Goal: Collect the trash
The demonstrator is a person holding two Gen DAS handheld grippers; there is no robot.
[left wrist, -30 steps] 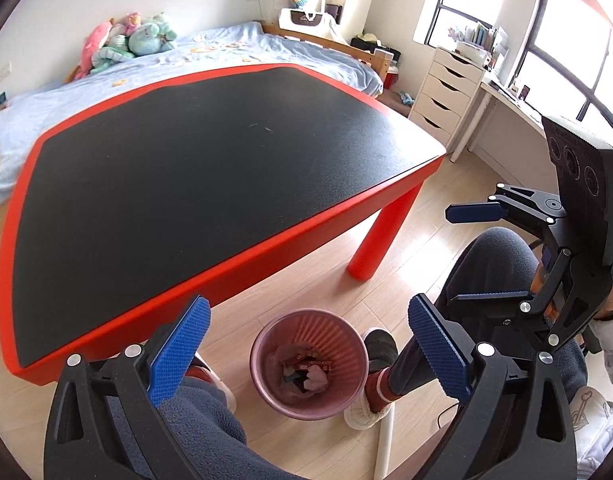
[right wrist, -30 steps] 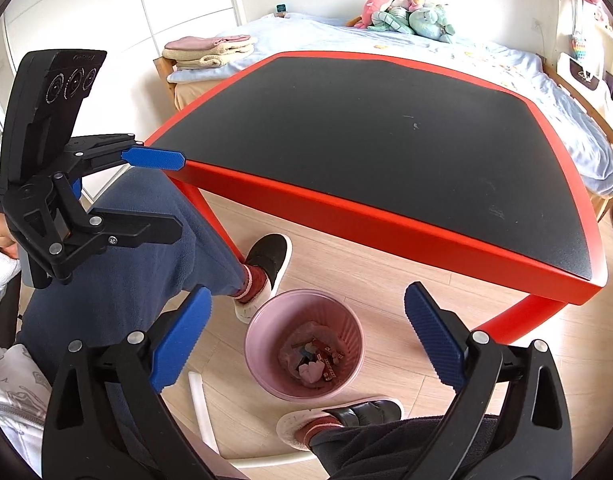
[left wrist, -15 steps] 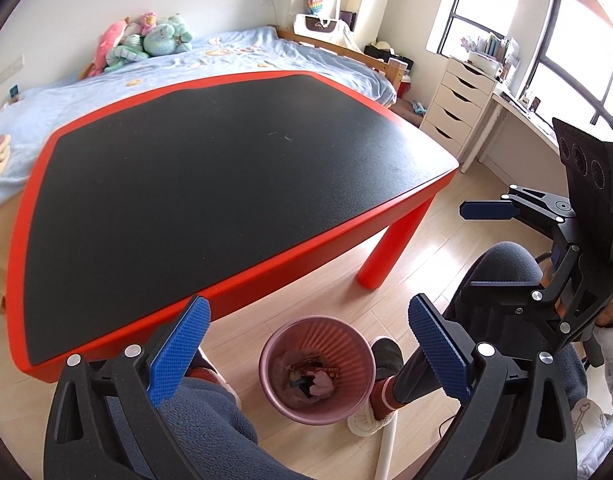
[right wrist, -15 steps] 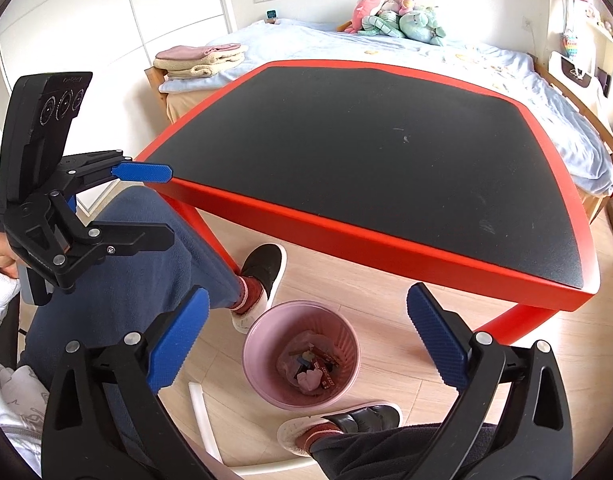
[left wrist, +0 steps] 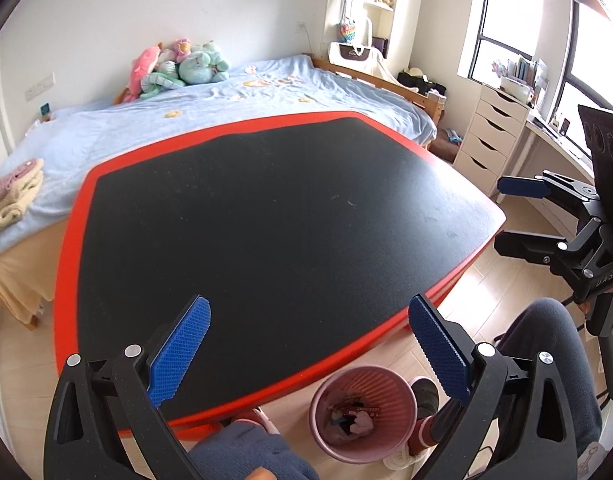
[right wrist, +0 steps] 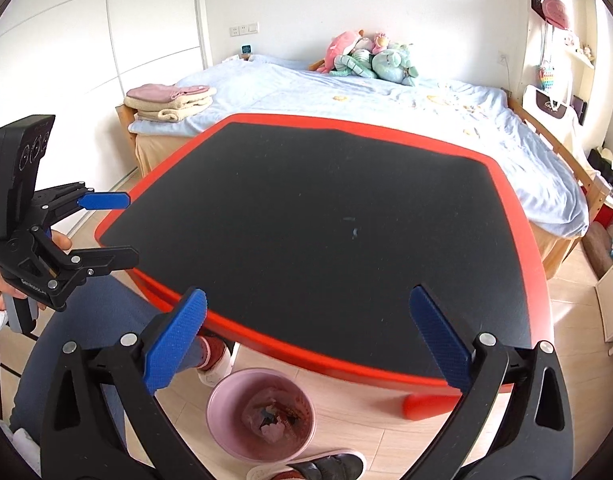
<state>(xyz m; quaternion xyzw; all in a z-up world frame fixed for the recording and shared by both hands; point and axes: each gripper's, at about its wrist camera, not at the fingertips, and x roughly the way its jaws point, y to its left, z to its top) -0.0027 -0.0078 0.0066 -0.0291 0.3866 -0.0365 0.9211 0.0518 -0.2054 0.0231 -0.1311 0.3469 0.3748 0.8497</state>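
Observation:
A pink ribbed waste bin stands on the wood floor under the table's near edge, with crumpled wrappers inside; it also shows in the right wrist view. My left gripper is open and empty, above the table's near edge. My right gripper is open and empty too, above the same edge. Each gripper shows in the other's view, the right one and the left one, both open. I see no trash on the black tabletop.
The low table has a red rim and red legs. The person's legs and slippers flank the bin. A bed with plush toys lies beyond the table. White drawers stand at the right.
Both grippers have risen and tilted up from the bin toward the tabletop. The bin has slid to the bottom of both views. Both stay open and empty.

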